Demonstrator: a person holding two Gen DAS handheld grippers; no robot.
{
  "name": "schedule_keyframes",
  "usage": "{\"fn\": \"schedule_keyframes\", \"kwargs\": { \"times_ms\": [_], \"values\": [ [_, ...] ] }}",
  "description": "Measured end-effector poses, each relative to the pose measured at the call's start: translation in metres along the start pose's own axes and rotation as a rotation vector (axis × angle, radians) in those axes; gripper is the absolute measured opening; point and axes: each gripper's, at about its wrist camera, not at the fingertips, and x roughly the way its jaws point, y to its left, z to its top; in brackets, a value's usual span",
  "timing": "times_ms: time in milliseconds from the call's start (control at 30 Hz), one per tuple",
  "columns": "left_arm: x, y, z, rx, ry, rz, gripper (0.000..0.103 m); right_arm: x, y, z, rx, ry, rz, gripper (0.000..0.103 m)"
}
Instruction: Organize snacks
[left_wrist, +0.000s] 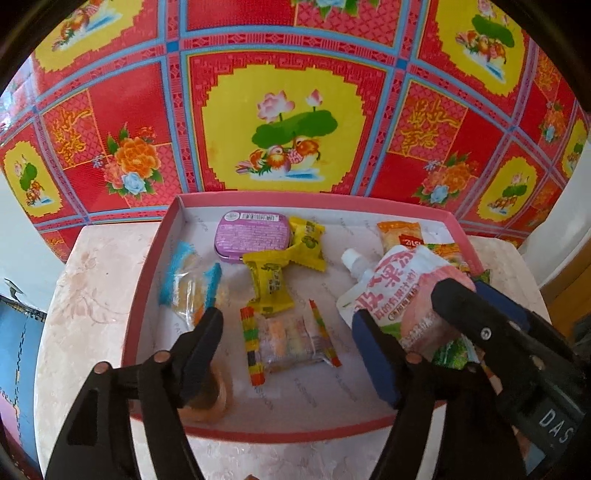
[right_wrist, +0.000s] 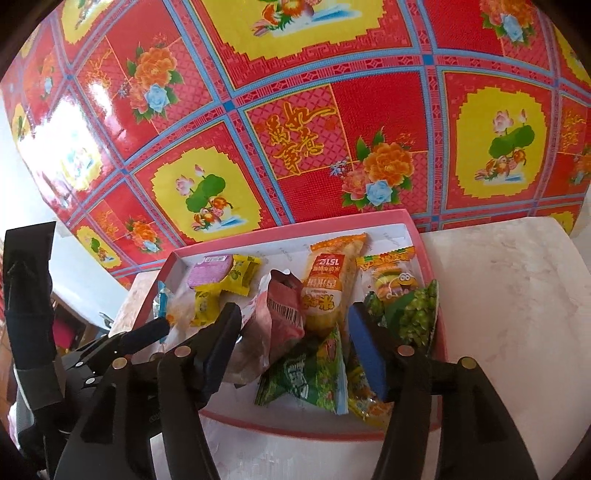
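Note:
A shallow pink box (left_wrist: 149, 280) with a white floor holds the snacks. My left gripper (left_wrist: 288, 317) is open over its front half, and a striped clear candy packet (left_wrist: 291, 339) lies flat on the floor between the fingers. A blurred brown round thing (left_wrist: 210, 395) sits by the left finger. My right gripper (right_wrist: 295, 310) is open too. A pink spouted jelly pouch (right_wrist: 280, 314) leans tilted between its fingers, above a green packet (right_wrist: 306, 376). In the left wrist view the jelly pouch (left_wrist: 402, 295) rests against the right gripper's black finger (left_wrist: 458, 299).
The box also holds a purple tin (left_wrist: 251, 232), yellow candies (left_wrist: 273, 280), a blue-ended wrapper (left_wrist: 192, 284), an orange cracker pack (right_wrist: 328, 284) and a green pea bag (right_wrist: 413, 314). It sits on a pale marbled table (right_wrist: 517, 314). A red floral panel (left_wrist: 280, 122) stands behind.

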Motion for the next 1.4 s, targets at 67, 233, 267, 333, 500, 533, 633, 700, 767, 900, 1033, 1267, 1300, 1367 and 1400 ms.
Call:
{"fn": "schedule_keyframes", "kwargs": {
  "times_ms": [67, 233, 267, 333, 500, 533, 633, 700, 767, 900, 1033, 1267, 1300, 1367, 1400],
  "values": [
    [-0.004, 0.001, -0.003, -0.005, -0.001, 0.004, 0.082, -0.004, 0.000, -0.002, 0.004, -0.008, -0.009, 0.065],
    [-0.017, 0.004, -0.011, -0.024, -0.013, 0.024, 0.083, -0.014, 0.002, -0.007, 0.000, -0.023, -0.012, 0.068],
    [-0.024, 0.001, -0.015, -0.027, -0.016, 0.027, 0.083, -0.016, 0.003, -0.009, -0.003, -0.025, -0.014, 0.068],
    [-0.031, 0.004, -0.019, -0.034, -0.023, 0.031, 0.083, -0.021, 0.005, -0.011, -0.010, -0.031, -0.018, 0.068],
    [-0.045, 0.002, -0.025, -0.036, -0.035, 0.036, 0.083, -0.032, 0.011, -0.017, -0.026, -0.041, -0.023, 0.069],
    [-0.048, 0.002, -0.027, -0.035, -0.037, 0.038, 0.083, -0.034, 0.012, -0.019, -0.029, -0.041, -0.023, 0.069],
    [-0.050, -0.001, -0.031, -0.039, -0.038, 0.040, 0.084, -0.039, 0.014, -0.023, -0.034, -0.038, -0.025, 0.070],
    [-0.054, 0.000, -0.035, -0.038, -0.034, 0.046, 0.084, -0.044, 0.016, -0.027, -0.038, -0.037, -0.029, 0.071],
    [-0.057, 0.001, -0.039, -0.033, -0.033, 0.044, 0.084, -0.047, 0.017, -0.031, -0.045, -0.032, -0.032, 0.071],
    [-0.065, 0.002, -0.049, -0.031, -0.028, 0.047, 0.084, -0.052, 0.020, -0.042, -0.056, -0.017, -0.040, 0.071],
    [-0.067, 0.003, -0.058, -0.025, -0.008, 0.050, 0.084, -0.055, 0.021, -0.052, -0.066, 0.009, -0.050, 0.071],
    [-0.063, 0.001, -0.072, -0.015, 0.042, 0.058, 0.083, -0.053, 0.018, -0.066, -0.065, 0.050, -0.065, 0.071],
    [-0.062, 0.001, -0.074, -0.014, 0.046, 0.060, 0.083, -0.053, 0.018, -0.067, -0.064, 0.054, -0.067, 0.071],
    [-0.060, 0.000, -0.076, -0.012, 0.053, 0.063, 0.083, -0.050, 0.016, -0.070, -0.061, 0.068, -0.076, 0.071],
    [-0.060, 0.000, -0.077, -0.011, 0.056, 0.065, 0.083, -0.049, 0.015, -0.072, -0.058, 0.074, -0.080, 0.071]
  ]
}}
